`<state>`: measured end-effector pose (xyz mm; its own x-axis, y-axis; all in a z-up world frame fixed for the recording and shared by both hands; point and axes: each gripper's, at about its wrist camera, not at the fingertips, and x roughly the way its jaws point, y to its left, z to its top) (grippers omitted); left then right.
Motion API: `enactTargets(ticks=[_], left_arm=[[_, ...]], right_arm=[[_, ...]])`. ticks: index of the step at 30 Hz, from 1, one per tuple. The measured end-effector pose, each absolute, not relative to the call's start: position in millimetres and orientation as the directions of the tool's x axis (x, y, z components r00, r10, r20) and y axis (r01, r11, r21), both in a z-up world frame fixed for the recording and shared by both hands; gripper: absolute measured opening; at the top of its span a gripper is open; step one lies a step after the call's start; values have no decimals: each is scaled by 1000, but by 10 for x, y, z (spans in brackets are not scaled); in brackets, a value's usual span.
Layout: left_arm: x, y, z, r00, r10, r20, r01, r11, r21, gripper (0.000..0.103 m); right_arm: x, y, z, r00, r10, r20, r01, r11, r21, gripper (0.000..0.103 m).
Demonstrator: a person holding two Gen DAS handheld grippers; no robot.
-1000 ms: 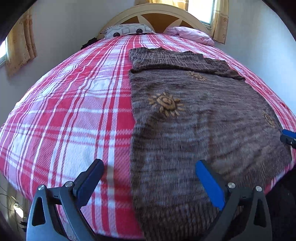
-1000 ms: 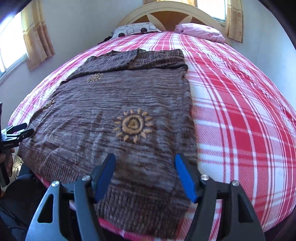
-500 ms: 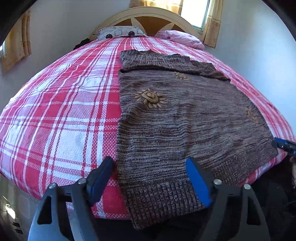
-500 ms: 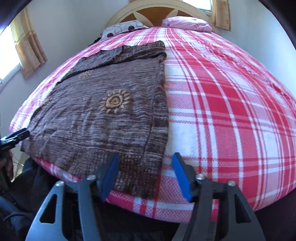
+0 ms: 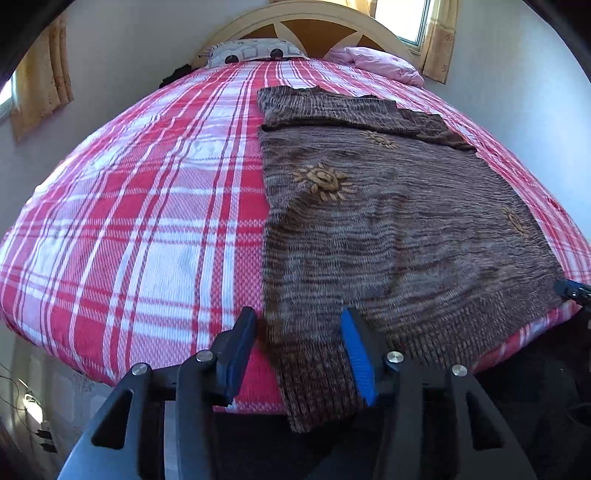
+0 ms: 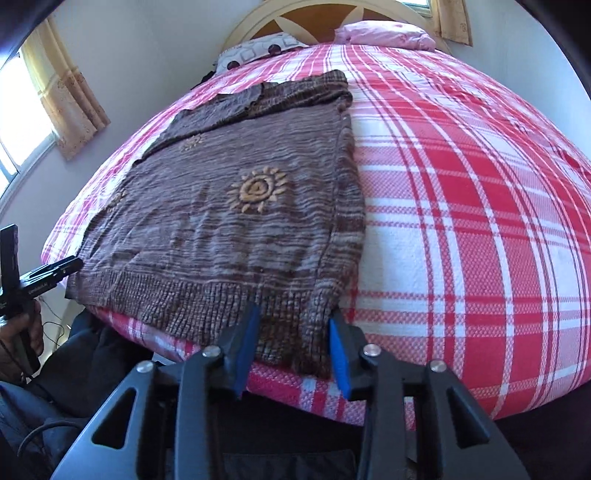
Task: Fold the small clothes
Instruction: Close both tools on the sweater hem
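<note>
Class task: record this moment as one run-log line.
stage: gripping hem corners | left gripper: closing around sweater corner | right gripper: closing around opposite corner | fold: not started

Left tool point(image 5: 299, 339) at the near corner of a brown knit sweater point(image 5: 388, 229) on a plaid bed.

The sweater lies flat on the red-and-white checked bedspread point(image 5: 147, 229), sun motifs on its front, its ribbed hem hanging over the bed's near edge. The left tool's jaws have just been closing and straddle the hem's left corner, the blue pad point(image 5: 356, 358) touching the knit, the dark one just beside it. The right tool point(image 5: 572, 290) shows at the sweater's right edge. Two pillows point(image 5: 255, 53) lie by the headboard point(image 5: 303, 22).
</note>
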<state>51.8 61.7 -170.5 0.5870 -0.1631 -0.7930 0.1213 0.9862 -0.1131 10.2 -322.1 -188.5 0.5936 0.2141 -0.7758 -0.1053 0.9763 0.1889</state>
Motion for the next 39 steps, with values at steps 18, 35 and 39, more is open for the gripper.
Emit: enactTargets(ticks=[18, 35, 39], left_arm=[[346, 550, -1726, 536, -193, -822, 121, 981, -151, 50], [440, 1053, -1398, 585, -547, -599, 158, 801, -577, 6], [556, 1103, -1151, 640, -562, -524, 210, 784, -584, 6]], right_arm=[[112, -3232, -1904, 619, 242, -747, -108, 968, 224, 40], [81, -3454, -1596, 680, 413, -605, -160, 890, 427, 8], [147, -3446, -1438, 701, 422, -575, -177, 884, 433, 8]])
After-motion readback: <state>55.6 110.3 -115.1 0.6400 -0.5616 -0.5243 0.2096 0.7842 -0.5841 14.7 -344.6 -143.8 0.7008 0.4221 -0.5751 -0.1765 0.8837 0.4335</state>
